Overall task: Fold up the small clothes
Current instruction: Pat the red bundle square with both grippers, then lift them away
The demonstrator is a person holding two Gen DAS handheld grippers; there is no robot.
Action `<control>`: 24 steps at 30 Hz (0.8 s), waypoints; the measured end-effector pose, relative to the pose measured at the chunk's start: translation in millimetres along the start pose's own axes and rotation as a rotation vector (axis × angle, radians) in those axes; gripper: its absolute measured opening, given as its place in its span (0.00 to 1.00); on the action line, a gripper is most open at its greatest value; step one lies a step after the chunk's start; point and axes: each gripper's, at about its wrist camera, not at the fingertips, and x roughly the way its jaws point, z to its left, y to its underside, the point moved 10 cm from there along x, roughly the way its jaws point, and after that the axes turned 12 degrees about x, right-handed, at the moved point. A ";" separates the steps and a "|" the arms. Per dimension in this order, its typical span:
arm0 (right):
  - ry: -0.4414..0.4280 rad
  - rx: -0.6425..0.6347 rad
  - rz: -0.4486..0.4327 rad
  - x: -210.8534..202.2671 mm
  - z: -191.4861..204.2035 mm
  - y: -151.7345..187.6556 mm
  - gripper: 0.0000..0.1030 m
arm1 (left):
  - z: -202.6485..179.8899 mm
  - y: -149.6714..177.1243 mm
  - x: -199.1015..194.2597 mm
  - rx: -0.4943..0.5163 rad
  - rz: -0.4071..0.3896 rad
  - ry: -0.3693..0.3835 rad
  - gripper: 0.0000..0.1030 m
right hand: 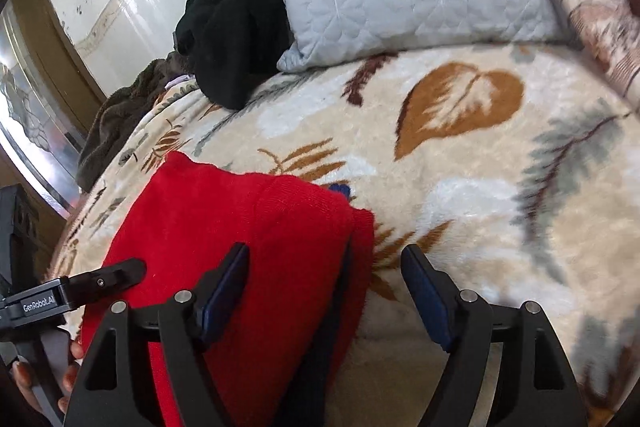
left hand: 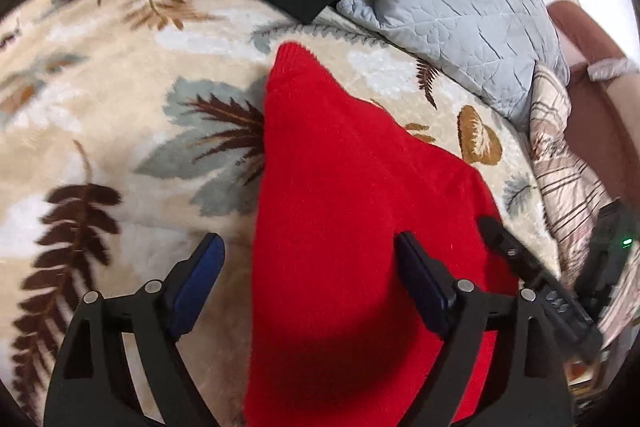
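A big cream fleece blanket with leaf prints [left hand: 120, 107] is covering the bed. A folded red knit sweater [left hand: 340, 187] is lying on it, near both claws. The left claw [left hand: 310, 259] and right claw [right hand: 324, 267] are gaping wide, holding nothing.

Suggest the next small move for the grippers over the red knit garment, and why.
Probably lift both away. The red knit garment already lies folded flat on the leaf-patterned blanket, and the left gripper and right gripper are open, gripping nothing.
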 end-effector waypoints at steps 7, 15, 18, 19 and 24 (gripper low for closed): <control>-0.111 -0.130 -0.056 -58.5 34.1 17.8 0.57 | -3.1 12.6 -32.2 0.090 -0.043 -0.097 0.85; 0.014 -0.233 0.021 -29.6 27.6 66.6 0.34 | -6.4 29.2 -33.6 0.097 -0.023 -0.102 0.86; 0.004 -0.193 0.028 -41.4 29.0 63.4 0.34 | -6.7 31.5 -40.0 0.111 -0.020 -0.109 0.85; -0.001 -0.196 0.021 -47.5 30.3 63.6 0.34 | -6.7 32.9 -43.1 0.118 -0.016 -0.111 0.85; -0.011 -0.212 0.006 -68.9 25.7 76.1 0.35 | -6.4 50.5 -60.6 0.152 -0.027 -0.084 0.85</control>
